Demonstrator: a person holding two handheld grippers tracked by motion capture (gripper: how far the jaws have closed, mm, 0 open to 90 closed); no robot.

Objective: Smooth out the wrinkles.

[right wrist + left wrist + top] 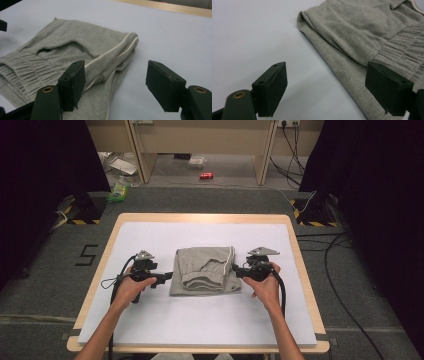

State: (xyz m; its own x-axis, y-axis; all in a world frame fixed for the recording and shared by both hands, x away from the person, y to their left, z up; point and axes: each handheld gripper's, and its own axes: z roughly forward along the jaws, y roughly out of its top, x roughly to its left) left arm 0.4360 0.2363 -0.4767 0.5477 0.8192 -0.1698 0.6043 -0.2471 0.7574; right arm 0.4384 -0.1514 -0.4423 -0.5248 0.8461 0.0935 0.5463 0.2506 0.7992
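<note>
A folded pair of grey sweatpants [205, 269] with a ribbed waistband and a white side stripe lies in the middle of the white sheet. My left gripper [165, 277] is at its left edge, open, its jaws straddling the hem of the grey cloth [352, 42] without holding it. On the other side my right gripper [237, 270] is open too, close to the right edge; one jaw hangs over the striped fold [110, 57], the other over bare sheet. Each gripper is held by a hand.
The white sheet [200, 320] covers a wooden table [298, 245]. Beyond the table are a grey floor, a red can [206, 175], green packaging [118, 191], cables at the right [340, 270] and black curtains on both sides.
</note>
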